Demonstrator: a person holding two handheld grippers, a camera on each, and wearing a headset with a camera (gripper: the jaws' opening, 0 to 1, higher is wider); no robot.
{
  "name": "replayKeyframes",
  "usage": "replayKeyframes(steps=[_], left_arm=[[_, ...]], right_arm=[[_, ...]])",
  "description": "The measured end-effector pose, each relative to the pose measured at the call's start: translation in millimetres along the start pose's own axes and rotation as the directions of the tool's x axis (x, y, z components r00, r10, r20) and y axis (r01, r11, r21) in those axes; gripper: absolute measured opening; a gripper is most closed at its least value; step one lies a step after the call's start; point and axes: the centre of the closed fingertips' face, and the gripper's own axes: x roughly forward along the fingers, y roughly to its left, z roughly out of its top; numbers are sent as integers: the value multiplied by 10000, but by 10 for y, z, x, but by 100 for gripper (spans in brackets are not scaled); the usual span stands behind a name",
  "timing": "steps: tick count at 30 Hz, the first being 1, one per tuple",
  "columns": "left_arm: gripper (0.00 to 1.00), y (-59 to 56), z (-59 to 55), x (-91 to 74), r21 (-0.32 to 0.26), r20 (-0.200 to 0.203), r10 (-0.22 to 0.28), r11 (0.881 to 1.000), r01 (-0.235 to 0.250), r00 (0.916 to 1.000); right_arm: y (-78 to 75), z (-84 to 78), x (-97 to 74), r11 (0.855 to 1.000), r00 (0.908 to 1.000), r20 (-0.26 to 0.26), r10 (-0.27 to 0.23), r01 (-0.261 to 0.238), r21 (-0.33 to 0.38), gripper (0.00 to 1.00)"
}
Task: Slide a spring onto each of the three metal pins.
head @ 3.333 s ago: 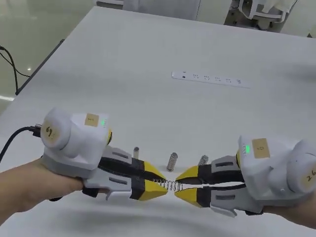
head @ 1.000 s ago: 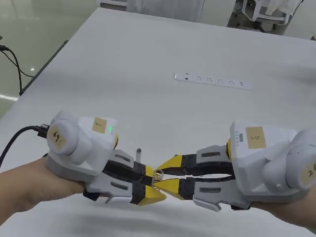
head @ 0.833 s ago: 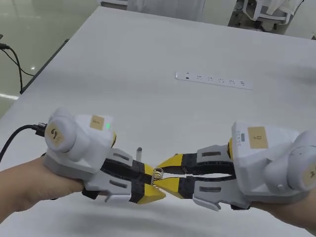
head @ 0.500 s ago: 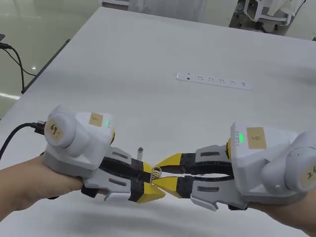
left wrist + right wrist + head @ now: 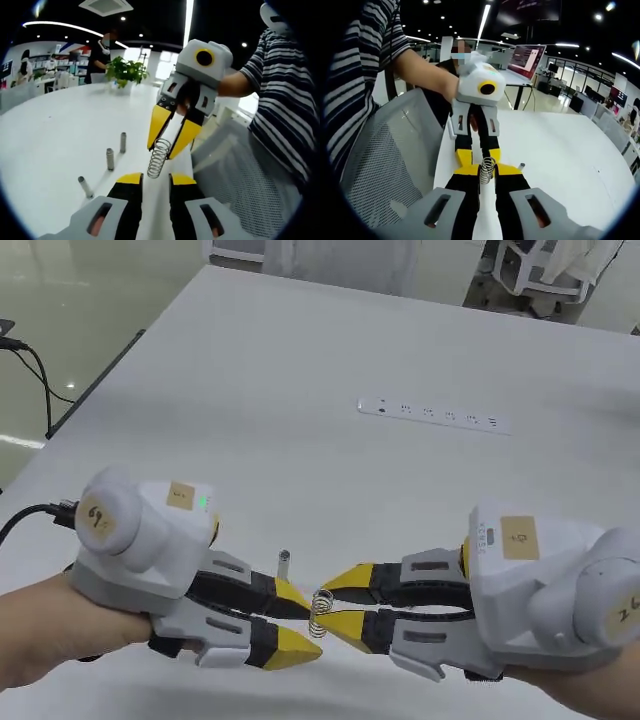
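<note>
"White bench top (image 5: 250, 390) stretches away from me in the head view, a power strip (image 5: 432, 414) far across it. What's nearest?"

"My two grippers, tip to tip. The right gripper (image 5: 328, 602) pinches the spring (image 5: 319, 612). The left gripper (image 5: 300, 625) has its jaws parted just beside it, and one pin (image 5: 284, 562) stands close behind."

"Left gripper view?"

"I see the spring (image 5: 159, 157) tilted, held by the right gripper (image 5: 165, 149). Its lower end sits at the gap of my left gripper (image 5: 151, 181), jaws narrowly apart. I can't tell whether they touch. Three pins (image 5: 110, 159) stand in a row to the left."

"Right gripper view?"

"Jaws narrow, clamped on the spring (image 5: 487, 170) — the left gripper (image 5: 477, 157) faces me, a pin (image 5: 521, 165) just beside."
</note>
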Motion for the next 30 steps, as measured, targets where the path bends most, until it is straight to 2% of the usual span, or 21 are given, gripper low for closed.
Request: replayKeyframes(steps=[4, 10, 16, 22, 26, 30], left_arm=[[15, 55, 8, -70, -182, 154, 245, 9995, -242, 9996], [19, 106, -39, -151, -318, 101, 478, 9984, -474, 9988], [28, 145, -86, -238, -511, 184, 781, 9957, -771, 9968], [44, 215, -173, -333, -660, 168, 1373, 9885, -1359, 9904], [62, 254, -218, -388, -844, 180, 1687, 9824, -1666, 9855], [75, 268, -261, -431, -1064, 135, 1825, 9779, -1801, 9831]], right_arm=[[-12, -11, -2, 10000, 10000, -26, -64, 64, 7, 8], [-45, -35, 4, 9998, 9997, -118, -206, 205, -24, 8], [-78, -74, -3, 9993, 9991, -216, -367, 366, -74, 8], [-126, -149, -14, 9980, 9970, -452, -627, 624, -93, 8], [-136, -163, -23, 9976, 9965, -449, -699, 698, -38, 8], [-146, -181, -14, 9973, 9963, -459, -731, 733, 12, 8]])
